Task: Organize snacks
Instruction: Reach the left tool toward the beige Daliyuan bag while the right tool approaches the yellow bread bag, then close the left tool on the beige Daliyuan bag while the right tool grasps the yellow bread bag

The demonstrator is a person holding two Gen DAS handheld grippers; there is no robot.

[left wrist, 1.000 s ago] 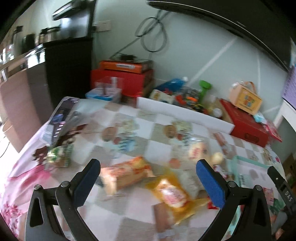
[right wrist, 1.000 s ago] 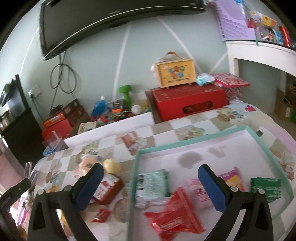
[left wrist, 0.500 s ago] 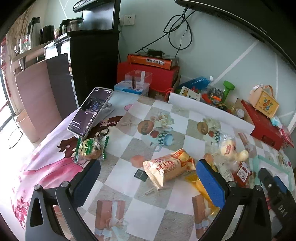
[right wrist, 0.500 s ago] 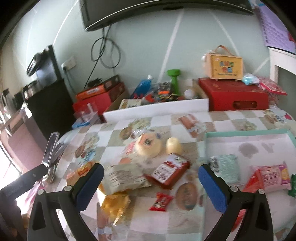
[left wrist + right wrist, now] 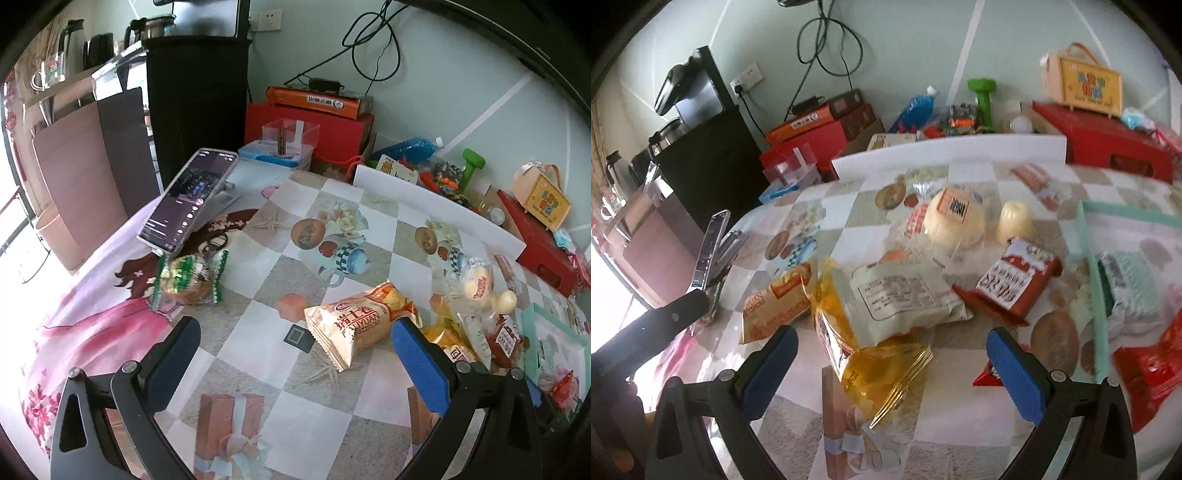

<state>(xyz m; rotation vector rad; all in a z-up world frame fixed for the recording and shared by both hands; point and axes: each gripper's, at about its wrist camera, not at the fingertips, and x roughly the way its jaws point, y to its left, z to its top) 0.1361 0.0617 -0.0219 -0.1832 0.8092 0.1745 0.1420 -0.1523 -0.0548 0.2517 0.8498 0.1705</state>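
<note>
Both the left tool [image 5: 295, 343] and right tool [image 5: 892, 354] are held spread and empty above loose snack packets [image 5: 905, 295], seemingly so that one can be straddled.

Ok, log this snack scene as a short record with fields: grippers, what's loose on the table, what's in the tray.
left gripper: jaws open, empty
right gripper: jaws open, empty
loose on table: Swiss roll pack, yellow bag, white packet, red packet, green-wrapped snack
tray: mint rim, holds pale green packet, red bag
phone: propped on stand
</note>
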